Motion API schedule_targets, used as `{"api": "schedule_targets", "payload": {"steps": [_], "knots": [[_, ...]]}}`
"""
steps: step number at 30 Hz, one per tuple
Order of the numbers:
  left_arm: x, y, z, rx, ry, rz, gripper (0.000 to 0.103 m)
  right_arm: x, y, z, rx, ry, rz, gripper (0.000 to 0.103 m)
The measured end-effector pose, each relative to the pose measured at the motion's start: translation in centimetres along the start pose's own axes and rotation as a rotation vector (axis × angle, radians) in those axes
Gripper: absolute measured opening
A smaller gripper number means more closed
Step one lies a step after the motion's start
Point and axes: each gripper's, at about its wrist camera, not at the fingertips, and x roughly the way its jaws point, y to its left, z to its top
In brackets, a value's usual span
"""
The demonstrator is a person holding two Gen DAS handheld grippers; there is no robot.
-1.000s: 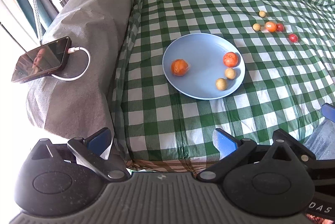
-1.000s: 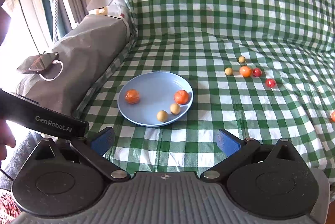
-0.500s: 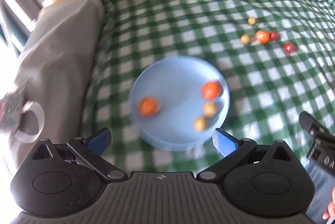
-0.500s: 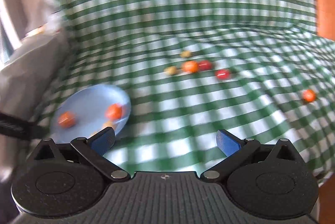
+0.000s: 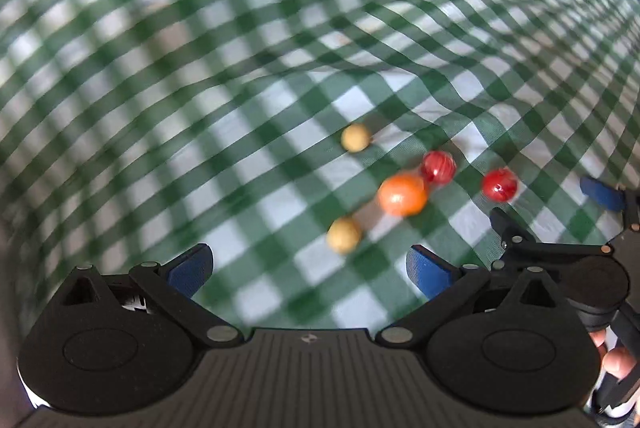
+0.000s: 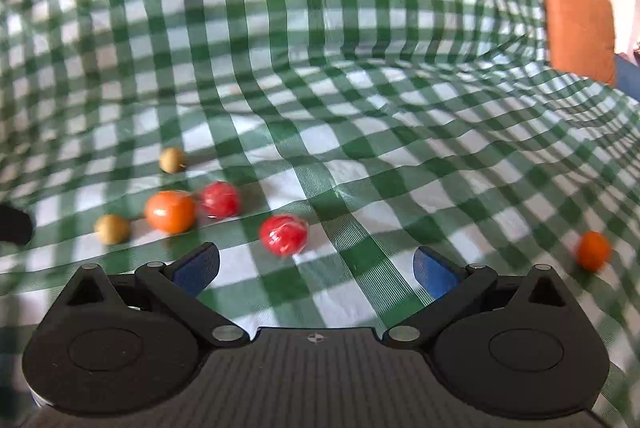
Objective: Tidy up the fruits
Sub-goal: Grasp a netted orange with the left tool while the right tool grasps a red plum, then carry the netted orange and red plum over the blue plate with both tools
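Loose fruits lie on the green checked cloth [image 5: 200,68]. In the left wrist view: a near tan fruit [image 5: 344,235], an orange fruit [image 5: 403,194], two red fruits [image 5: 439,167] [image 5: 499,185] and a far tan fruit [image 5: 355,137]. My left gripper [image 5: 308,264] is open and empty, just short of the near tan fruit. My right gripper [image 6: 316,262] is open and empty, just short of a red fruit [image 6: 283,234]. The right wrist view also shows the orange fruit [image 6: 170,211], another red fruit [image 6: 220,199], two tan fruits [image 6: 112,228] [image 6: 172,160] and a lone orange fruit [image 6: 594,250] at right. The blue plate is out of view.
An orange cushion [image 6: 576,16] stands at the far right edge of the cloth. The right gripper's body [image 5: 580,256] shows at the right of the left wrist view. The cloth rises into folds behind the fruits.
Both grippers have swung right and forward, from facing the blue plate to close above the loose fruit cluster. The plate, phone and grey cover have left both views. Both stay open.
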Motion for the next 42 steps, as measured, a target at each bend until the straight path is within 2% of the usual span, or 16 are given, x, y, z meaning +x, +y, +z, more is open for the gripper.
{"api": "schedule_targets", "payload": {"steps": [3, 7, 13, 14, 15, 16, 17, 18, 20, 21, 22, 23, 26, 31, 37, 42], "knots": [[3.8, -1.1, 1.3, 0.090, 0.015, -0.039, 0.103, 3.5, 0.0, -0.1, -0.043, 0.014, -0.009, 0.102], [7.2, -2.4, 2.6, 0.167, 0.023, -0.102, 0.103, 5.2, -0.3, -0.3, -0.051, 0.010, -0.006, 0.102], [7.6, -3.2, 3.8, 0.184, -0.003, -0.204, 0.103, 5.3, -0.6, -0.5, -0.044, -0.003, 0.010, 0.102], [7.5, -3.3, 3.9, 0.182, -0.002, -0.215, 0.101, 5.3, -0.6, -0.5, -0.043, -0.005, 0.009, 0.101], [7.4, -3.3, 3.8, 0.180, 0.000, -0.225, 0.089, 5.2, -0.6, -0.5, -0.044, -0.007, 0.009, 0.099], [7.4, -3.3, 3.8, 0.182, 0.009, -0.238, 0.080, 5.1, -0.5, -0.4, -0.046, -0.012, 0.017, 0.092], [7.5, -3.5, 3.8, 0.188, 0.029, -0.251, 0.062, 5.0, -0.3, -0.4, -0.052, -0.016, 0.029, 0.083], [7.8, -3.7, 3.6, 0.192, 0.058, -0.267, 0.050, 4.6, -0.1, -0.4, -0.062, -0.022, 0.039, 0.078], [7.4, -3.8, 3.3, 0.198, 0.055, -0.281, 0.042, 4.4, 0.5, -0.6, -0.088, -0.033, 0.065, 0.060], [7.2, -4.1, 3.2, 0.209, 0.048, -0.273, 0.042, 4.3, 0.8, -0.7, -0.101, -0.038, 0.073, 0.056], [6.9, -4.2, 3.2, 0.213, 0.043, -0.266, 0.042, 4.2, 0.9, -0.7, -0.109, -0.042, 0.088, 0.039], [6.7, -4.3, 3.2, 0.211, 0.040, -0.264, 0.042, 4.1, 1.0, -0.6, -0.112, -0.045, 0.115, 0.034], [5.1, -3.6, 3.3, 0.170, 0.000, -0.242, 0.042, 3.8, 0.9, -0.4, -0.106, -0.069, 0.072, 0.034], [-0.2, -0.4, 1.9, 0.015, -0.043, -0.185, 0.042, 3.7, -1.4, 0.4, 0.020, -0.138, -0.018, 0.034], [-8.3, 3.3, -3.5, -0.141, -0.032, -0.106, 0.042, 3.2, -2.3, 0.2, 0.052, -0.150, -0.047, 0.034], [-15.3, 4.7, -9.2, -0.207, -0.027, -0.061, 0.042, -0.7, -2.4, -0.1, 0.052, -0.138, -0.031, 0.034]]}}
